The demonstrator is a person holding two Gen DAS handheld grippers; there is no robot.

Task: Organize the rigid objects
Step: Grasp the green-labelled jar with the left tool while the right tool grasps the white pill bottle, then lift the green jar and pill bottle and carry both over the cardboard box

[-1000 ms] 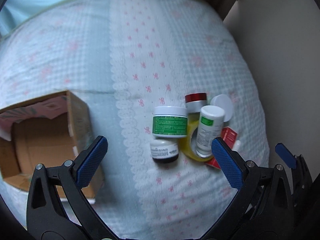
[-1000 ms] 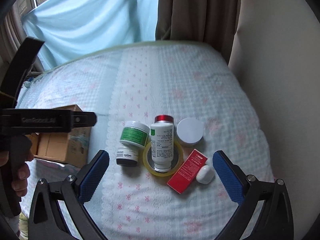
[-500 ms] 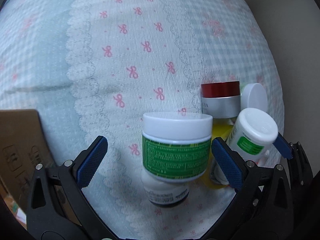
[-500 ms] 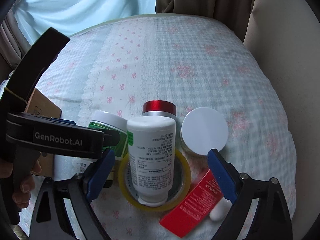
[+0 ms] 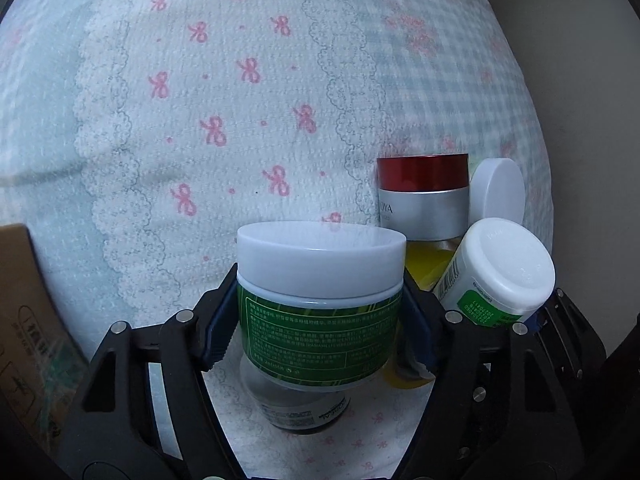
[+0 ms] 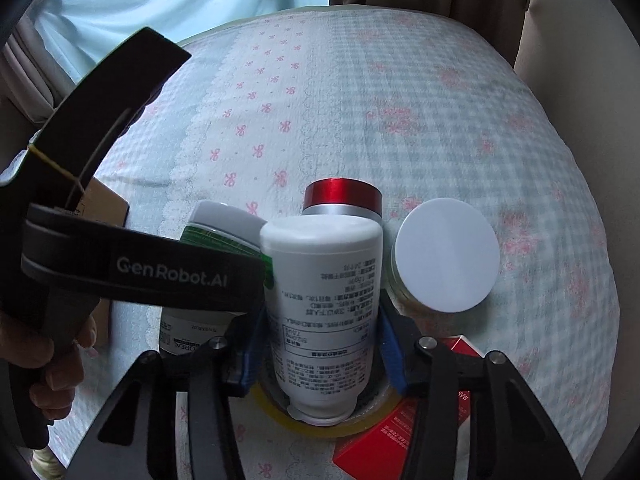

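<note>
A white-lidded jar with a green label (image 5: 320, 332) stands on a smaller black-and-white jar (image 5: 296, 412). My left gripper (image 5: 319, 280) is closing on the green jar, with its blue pads against both sides. Just to its right, a white bottle (image 6: 320, 280) stands inside a yellow tape roll (image 6: 320, 426). My right gripper (image 6: 320, 308) is closing on the bottle, its pads touching the bottle's body. Behind these stand a red-lidded silver jar (image 6: 340, 198) and a flat white-lidded jar (image 6: 444, 256). A red box (image 6: 384, 440) lies under the right fingers.
Everything sits on a bed cover (image 5: 240, 120) of pale blue check with pink bows. A cardboard box (image 5: 24, 320) stands at the left. A beige wall (image 6: 580, 60) borders the right side, and curtains hang behind. A hand (image 6: 48, 360) holds the left tool's black handle (image 6: 120, 272).
Both grippers have dropped onto the cluster. Their jaws went from wide open to closed in on the green jar and the white bottle.
</note>
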